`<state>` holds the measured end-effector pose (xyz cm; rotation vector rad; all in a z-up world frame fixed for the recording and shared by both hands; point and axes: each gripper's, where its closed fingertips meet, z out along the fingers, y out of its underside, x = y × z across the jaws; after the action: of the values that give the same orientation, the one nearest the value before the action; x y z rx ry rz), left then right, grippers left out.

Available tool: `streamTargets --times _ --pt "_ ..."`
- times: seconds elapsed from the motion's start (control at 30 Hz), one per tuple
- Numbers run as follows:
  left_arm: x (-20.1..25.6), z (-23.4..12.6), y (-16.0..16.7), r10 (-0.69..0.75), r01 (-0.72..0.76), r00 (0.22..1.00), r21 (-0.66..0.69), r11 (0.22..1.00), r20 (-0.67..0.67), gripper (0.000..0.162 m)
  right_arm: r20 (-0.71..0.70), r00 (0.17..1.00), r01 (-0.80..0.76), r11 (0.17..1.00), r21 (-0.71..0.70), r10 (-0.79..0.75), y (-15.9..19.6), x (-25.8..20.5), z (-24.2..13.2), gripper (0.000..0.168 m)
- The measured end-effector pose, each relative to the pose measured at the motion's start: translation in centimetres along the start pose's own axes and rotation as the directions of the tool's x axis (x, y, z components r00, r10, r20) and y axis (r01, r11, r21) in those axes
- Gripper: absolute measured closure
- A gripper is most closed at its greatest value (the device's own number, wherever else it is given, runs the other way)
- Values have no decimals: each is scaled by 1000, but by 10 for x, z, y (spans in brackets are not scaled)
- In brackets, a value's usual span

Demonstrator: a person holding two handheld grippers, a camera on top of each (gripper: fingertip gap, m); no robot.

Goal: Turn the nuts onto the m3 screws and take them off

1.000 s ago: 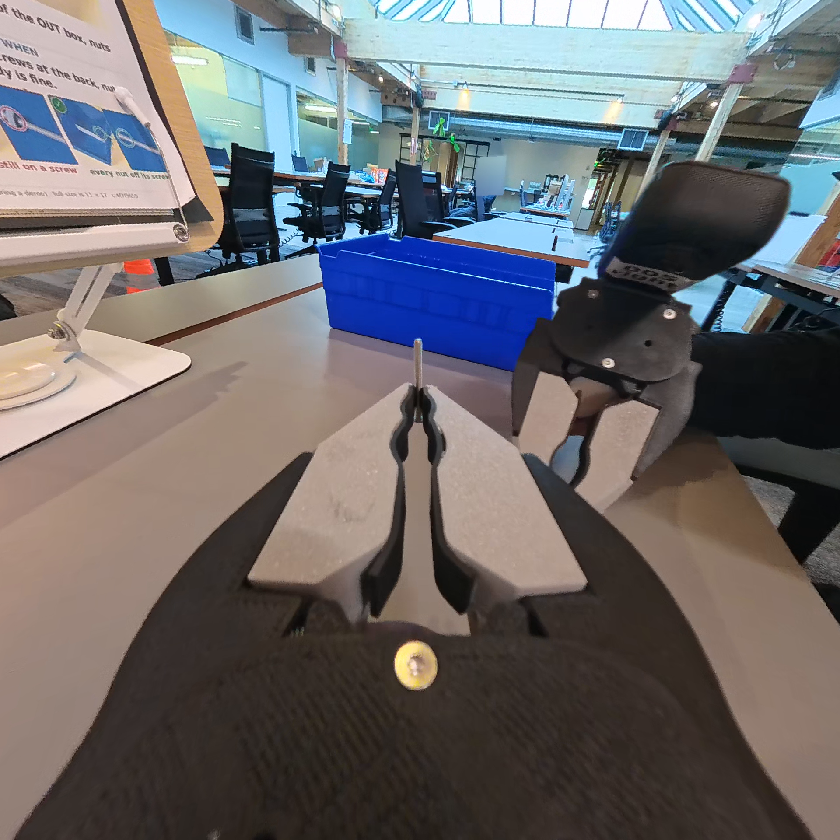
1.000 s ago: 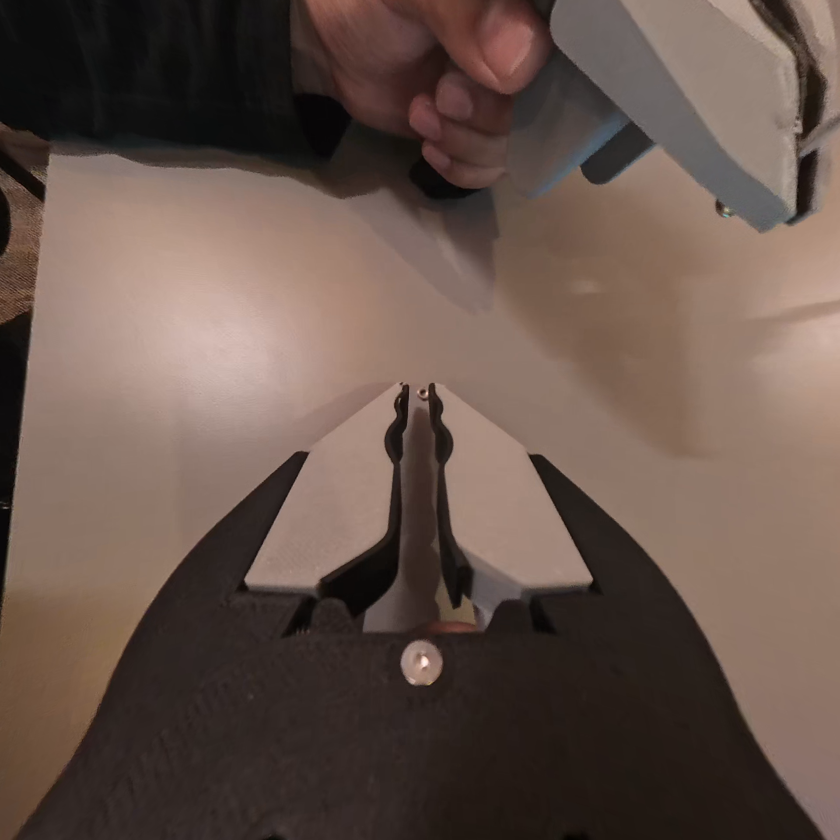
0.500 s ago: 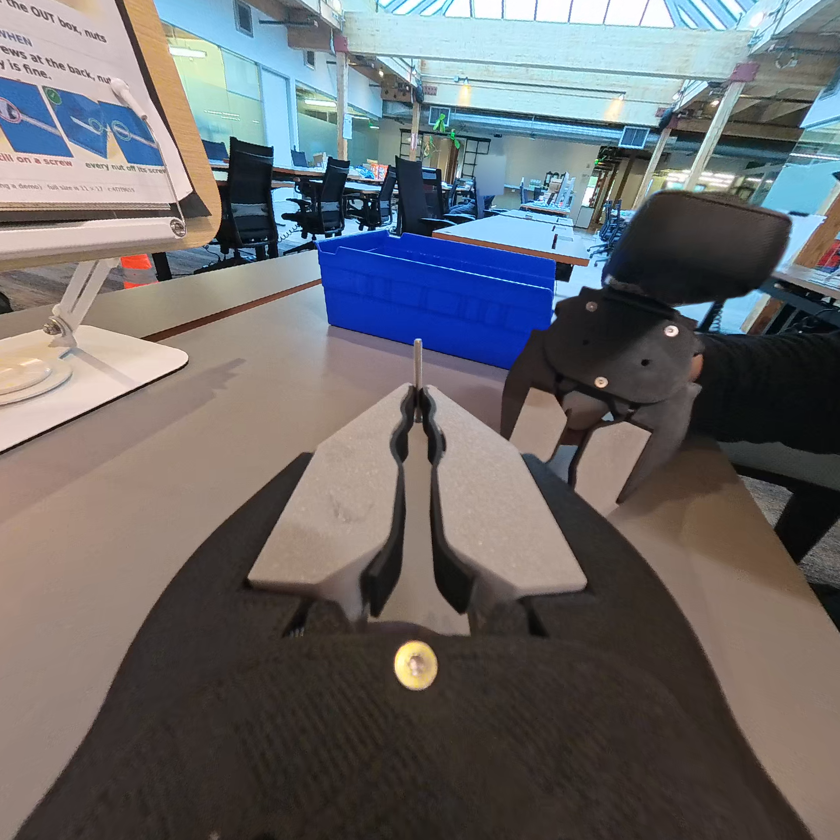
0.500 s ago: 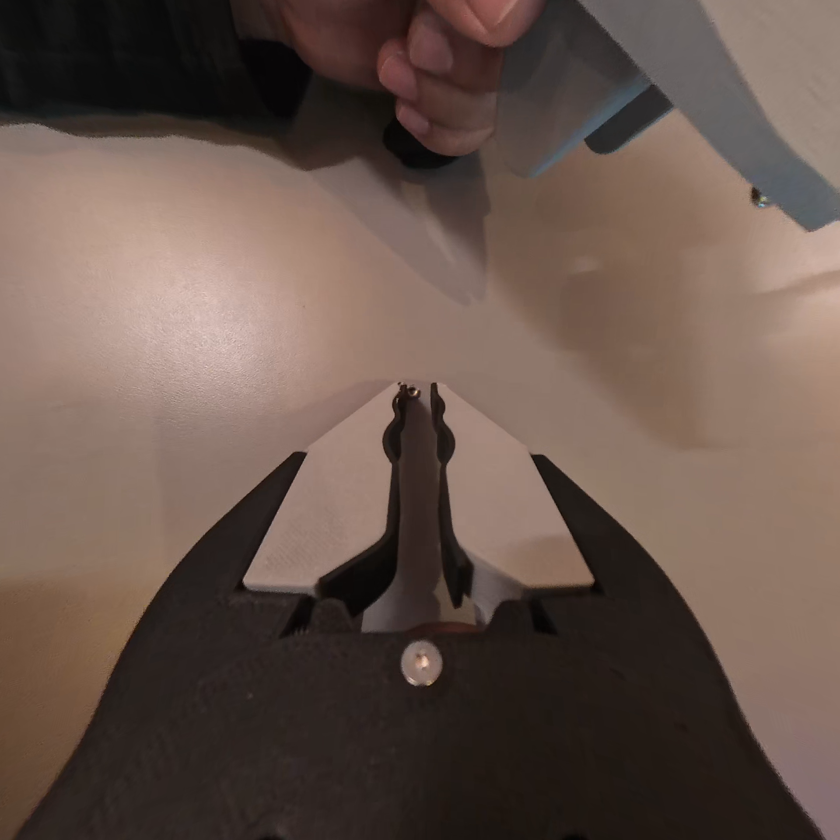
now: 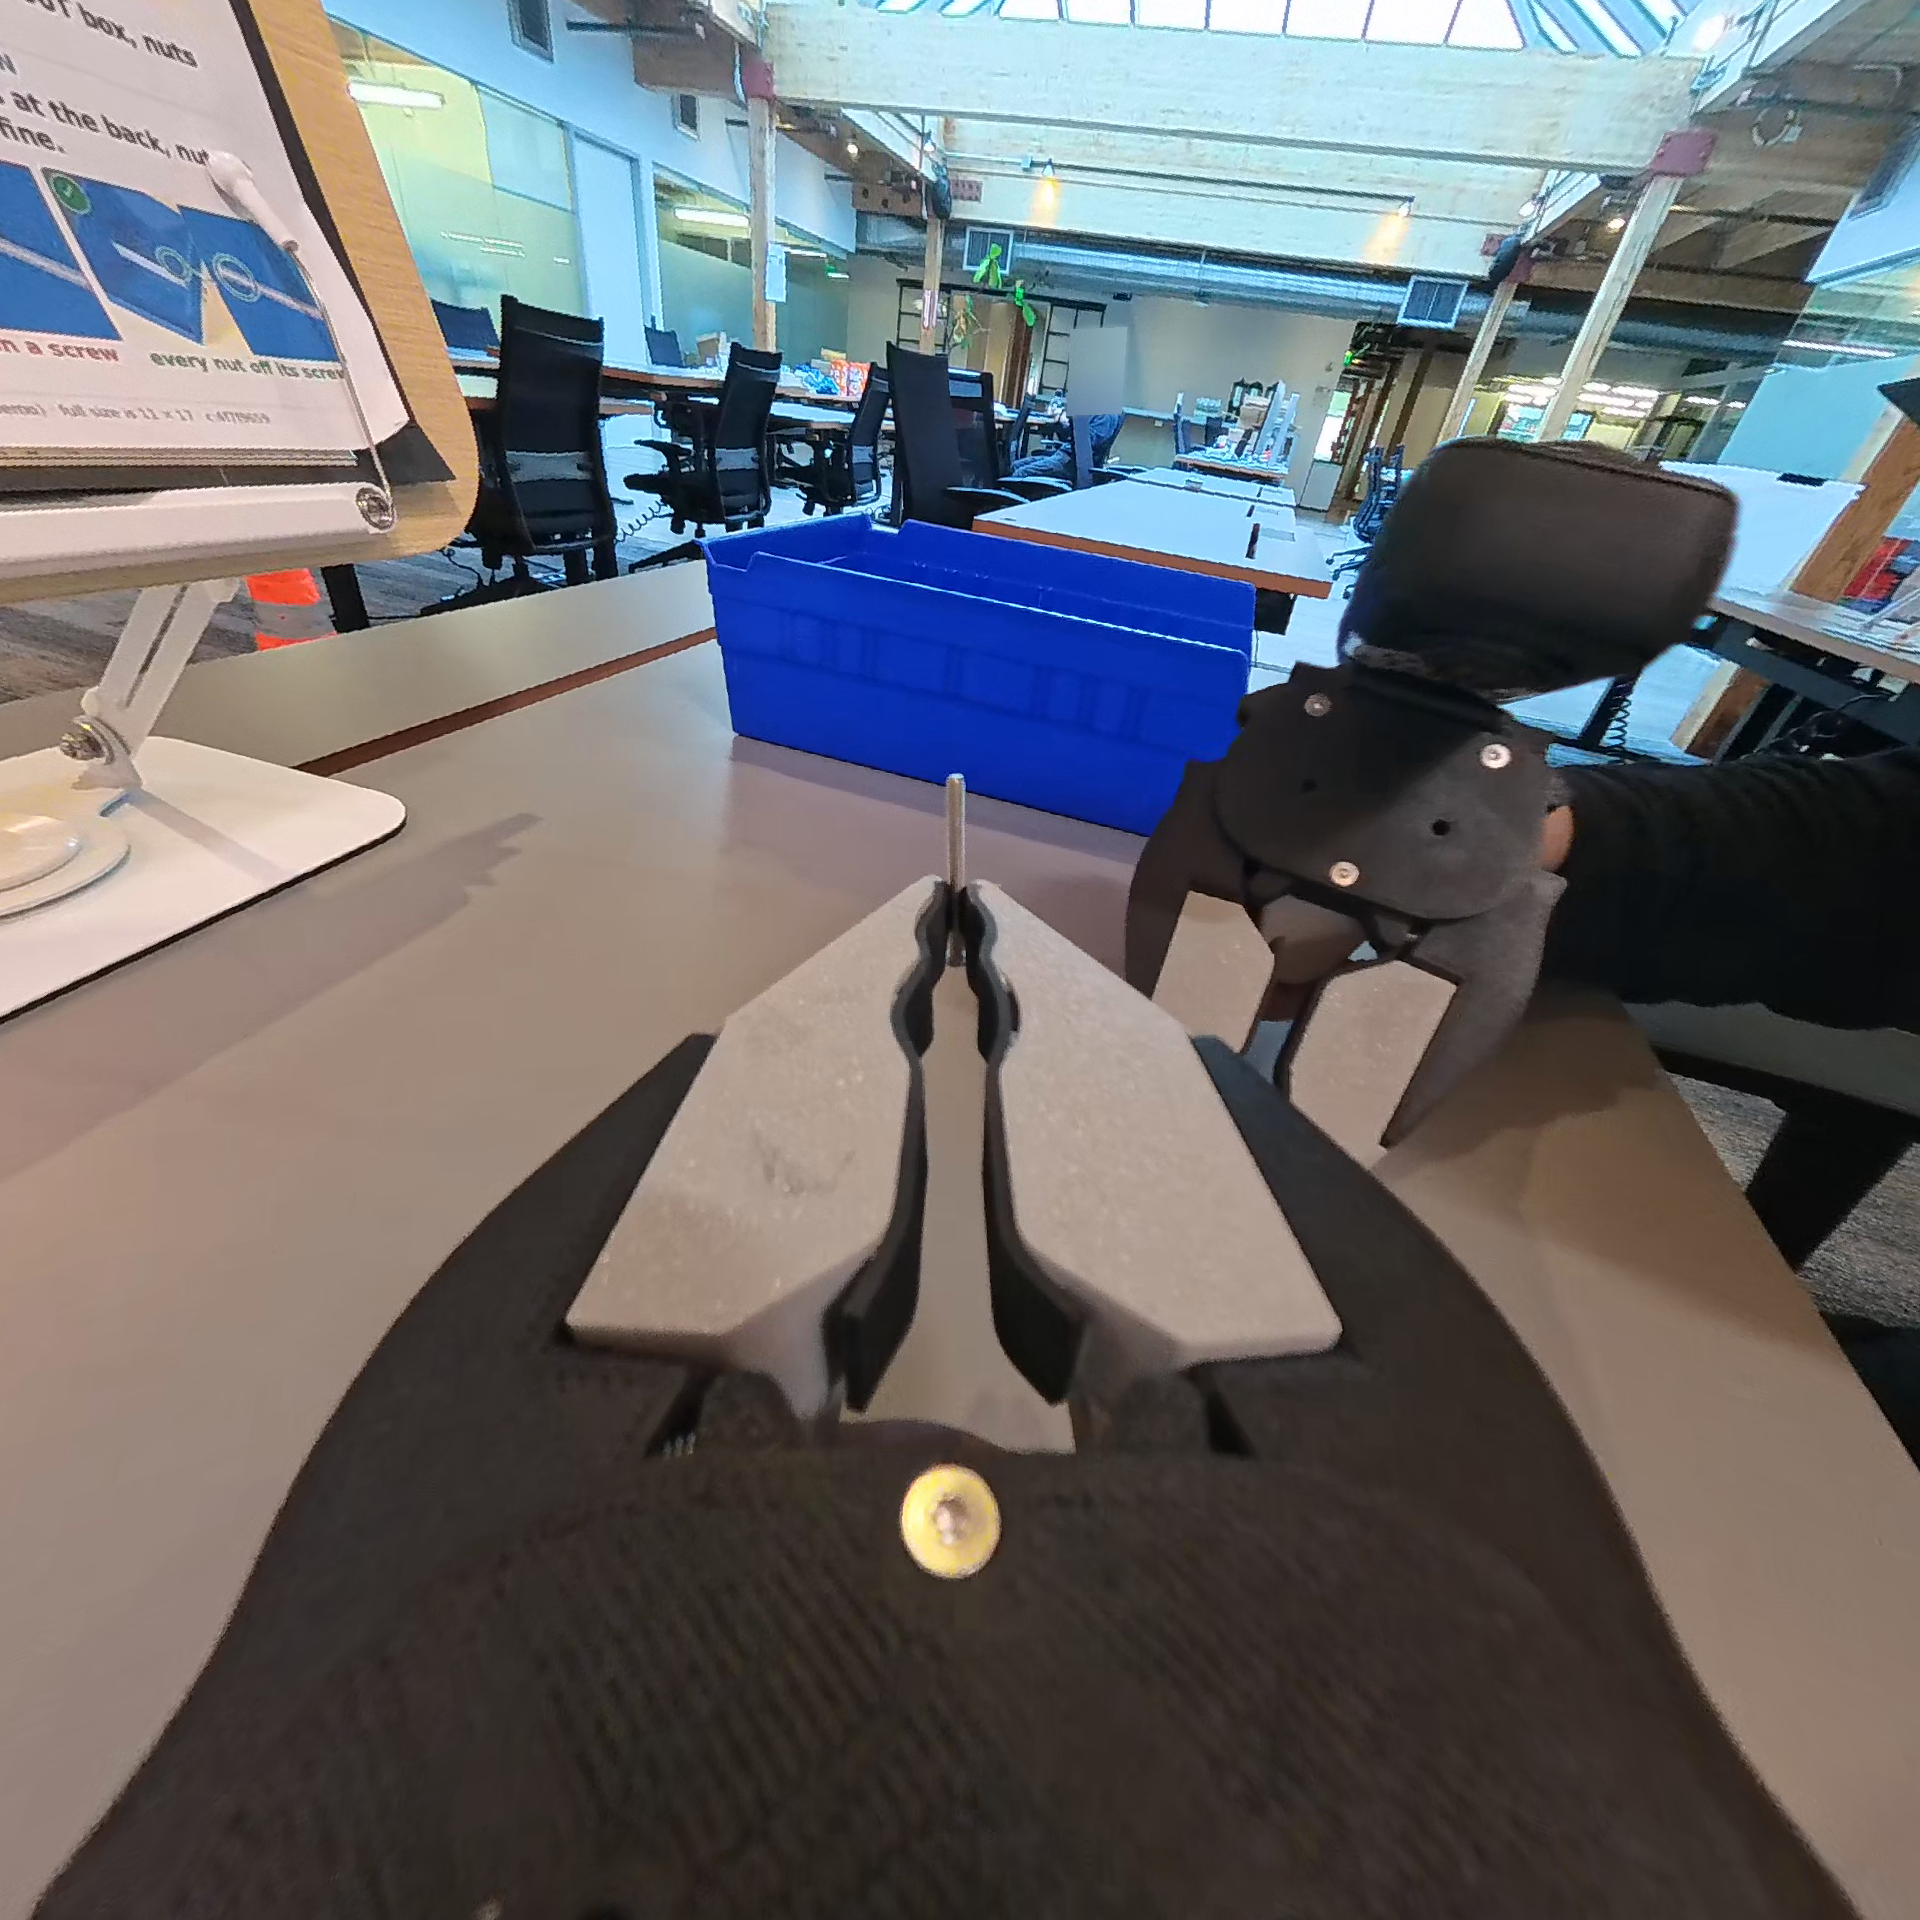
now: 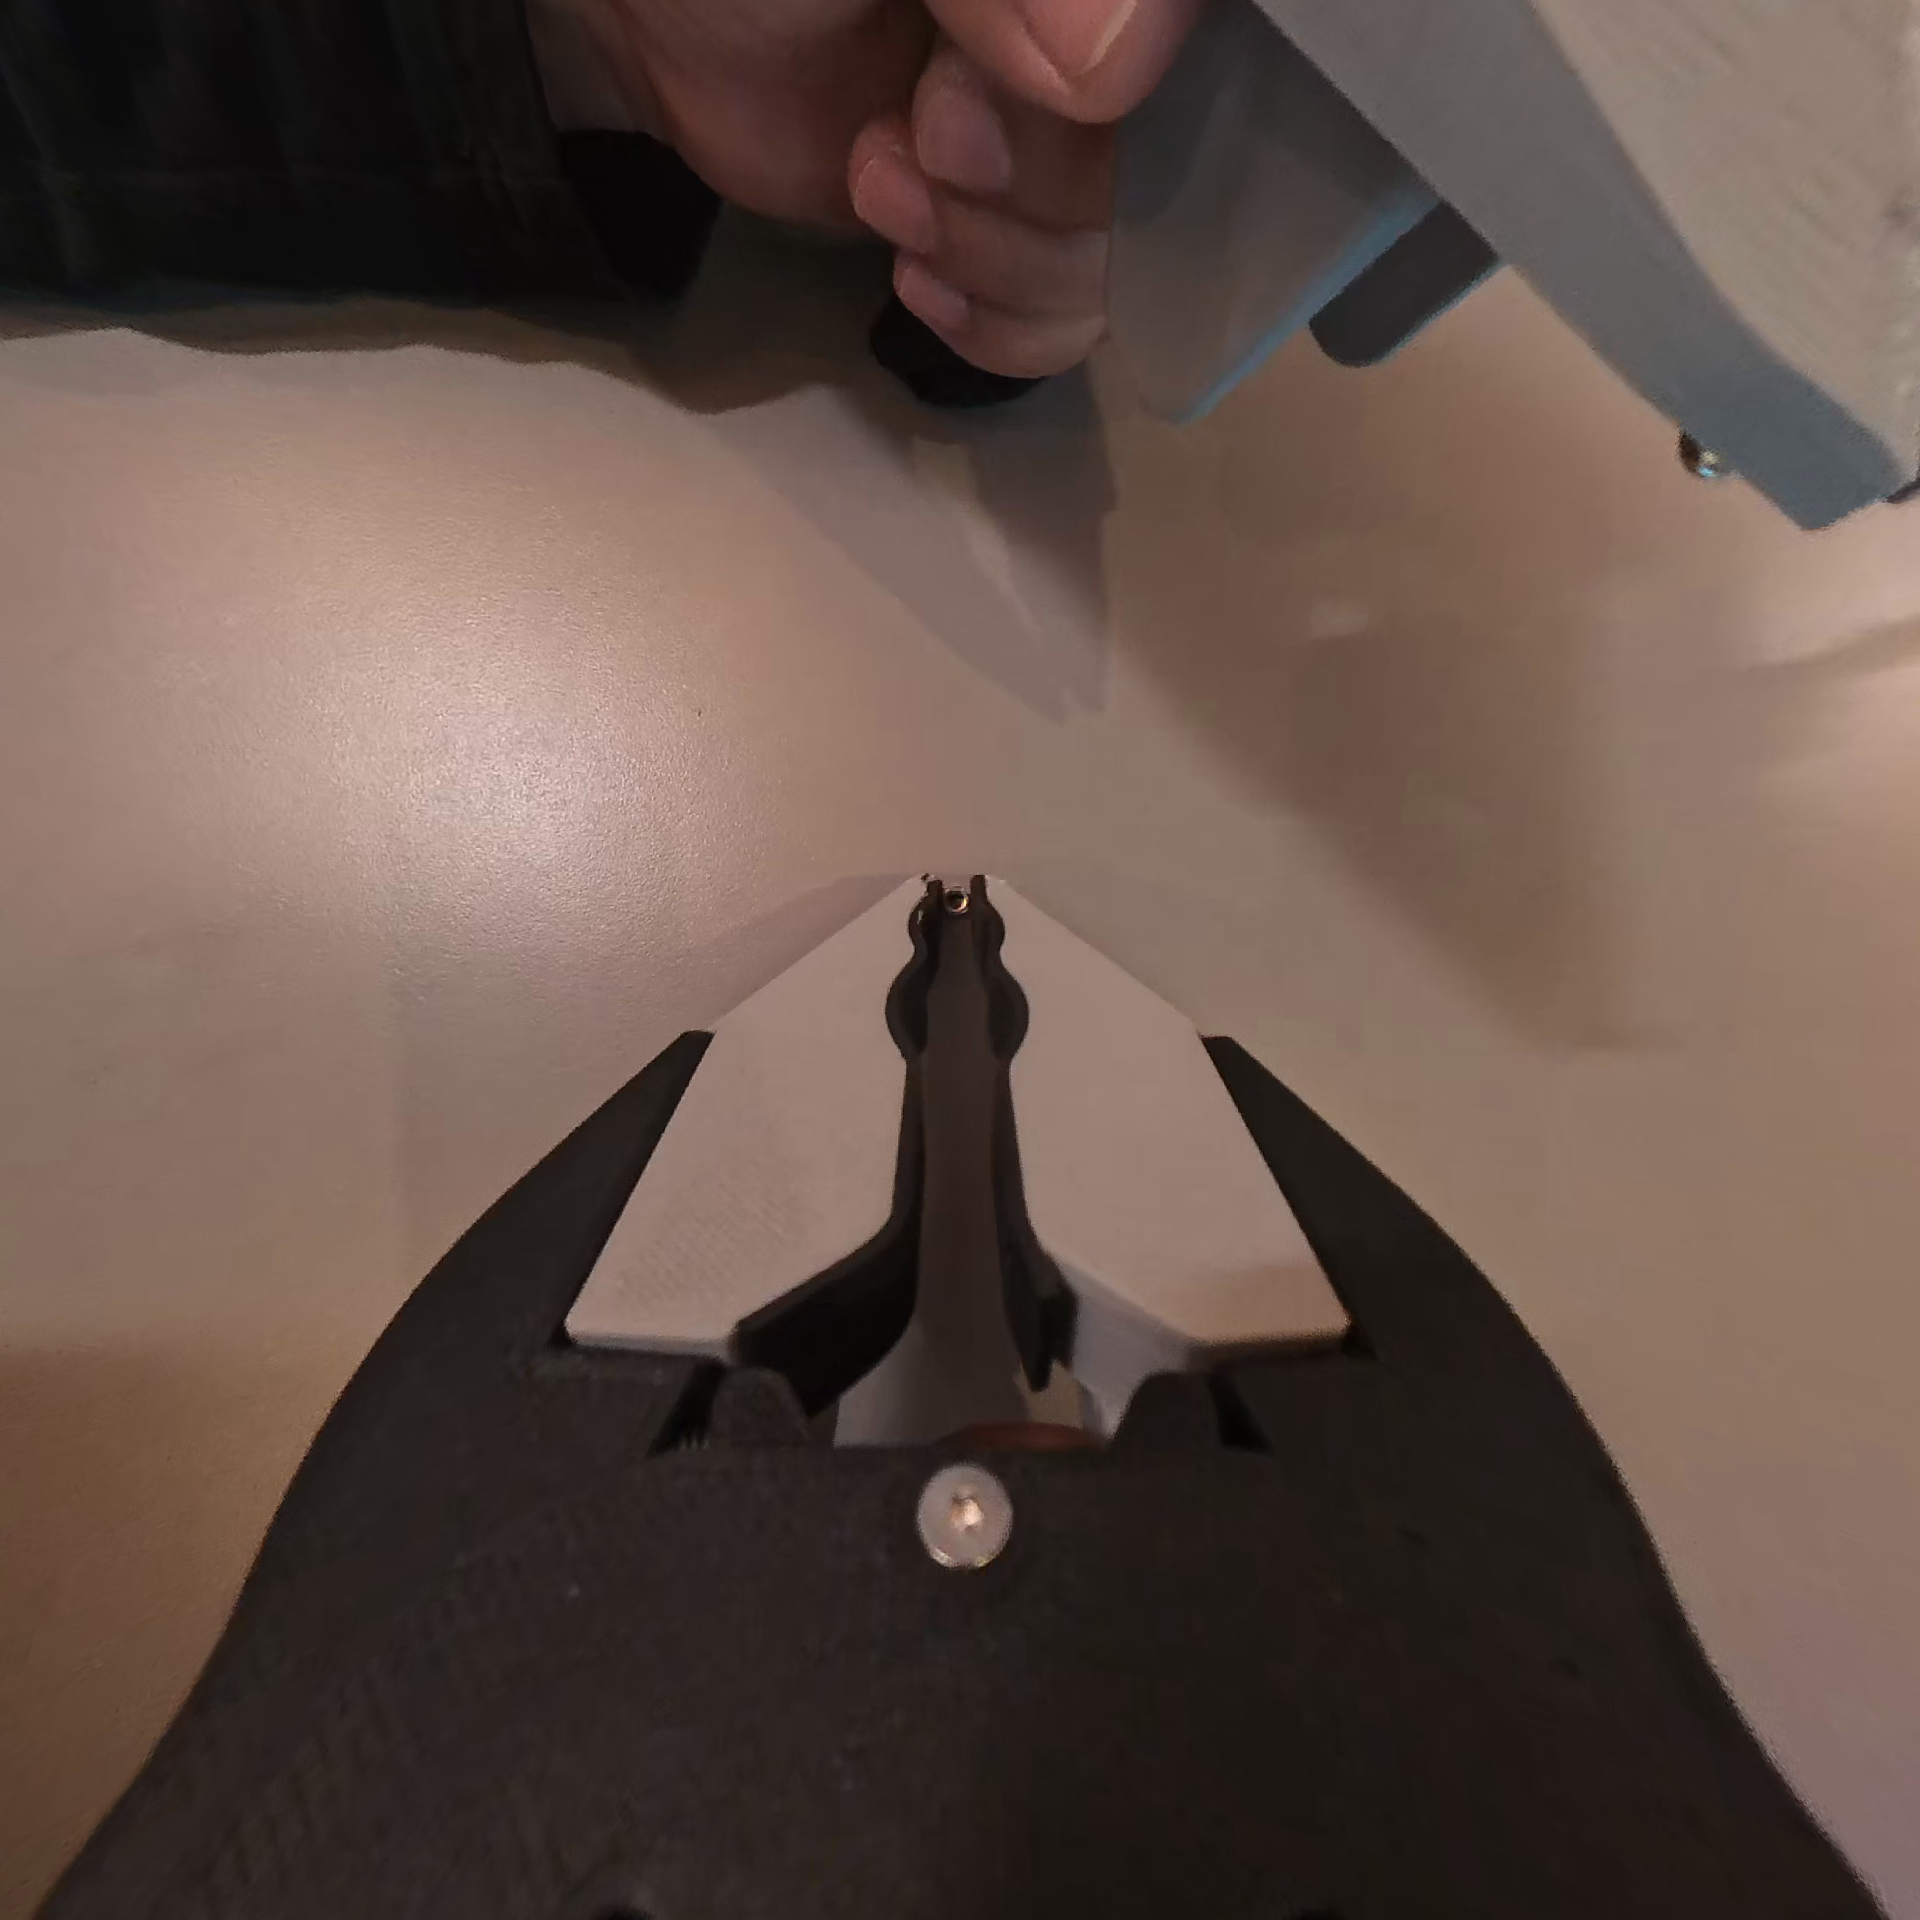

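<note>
My left gripper is shut on a thin metal screw that stands upright out of its fingertips above the grey table. My right gripper points down at the table with its fingertips closed on a small nut. In the left wrist view the right gripper sits just right of the screw, tips down at the table. In the right wrist view the left gripper and the hand holding it show at the top, with a small metal head under its fingers.
A blue plastic bin stands on the table behind the screw. A white stand with an instruction sheet is at the left, its base on the table. A dark sleeve reaches in from the right. Office desks and chairs lie beyond. The grippers' ends are close to 12 cm from one another.
My right gripper has tilted and dropped lower toward the table, and its fingers have drawn together around the nut. My left gripper and the screw have stayed put.
</note>
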<state>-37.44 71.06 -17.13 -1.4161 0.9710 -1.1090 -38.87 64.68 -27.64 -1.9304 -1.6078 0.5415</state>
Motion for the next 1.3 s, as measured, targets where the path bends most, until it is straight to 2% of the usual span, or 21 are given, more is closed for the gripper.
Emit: streamTargets --times 0.67,1.3 --pt "1 0 0 -4 4 1000 -3 1000 -10 162 60 991 -127 983 131 120 -10 8 -20 166" --pt "26 6 8 8 -15 991 -55 998 -133 162 89 973 -230 917 327 213 -36 35 -86 166"
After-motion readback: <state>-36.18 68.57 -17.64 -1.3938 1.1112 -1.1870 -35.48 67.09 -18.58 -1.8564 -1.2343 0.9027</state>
